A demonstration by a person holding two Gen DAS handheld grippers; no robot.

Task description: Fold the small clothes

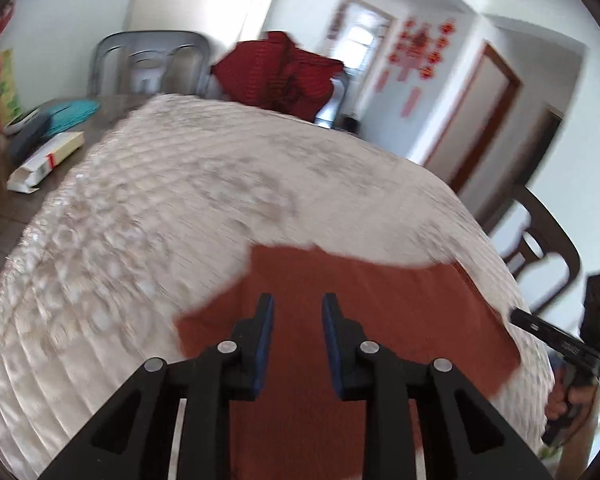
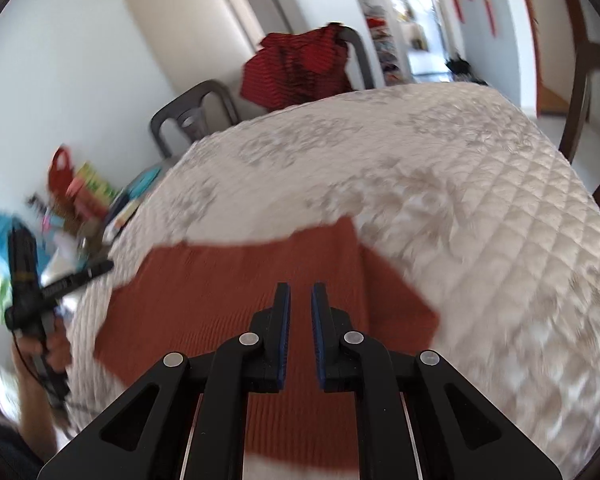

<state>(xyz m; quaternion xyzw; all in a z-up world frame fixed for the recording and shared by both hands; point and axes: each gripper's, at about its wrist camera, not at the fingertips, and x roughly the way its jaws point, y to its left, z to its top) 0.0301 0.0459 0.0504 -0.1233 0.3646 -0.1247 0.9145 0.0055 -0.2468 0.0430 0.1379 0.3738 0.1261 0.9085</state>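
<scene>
A rust-orange knitted garment (image 1: pixel 380 312) (image 2: pixel 220 288) lies flat on the white quilted cover (image 1: pixel 180 208) (image 2: pixel 480 200), with a sleeve sticking out at each side. My left gripper (image 1: pixel 298 304) hovers over the garment's middle, its blue pads apart and nothing between them. My right gripper (image 2: pixel 301 292) hangs over the same cloth with a narrow gap between its pads, also holding nothing. Each view catches the other gripper's handle at its edge, held by a hand (image 1: pixel 568 400) (image 2: pixel 56 344). Both views are blurred.
A red striped garment (image 1: pixel 284 72) (image 2: pixel 300 68) hangs over a grey chair (image 1: pixel 148 64) behind the table. A white carton (image 1: pixel 48 160) and other clutter (image 2: pixel 84 196) lie on the table's left part. A dark wooden chair (image 1: pixel 540 236) stands at the right.
</scene>
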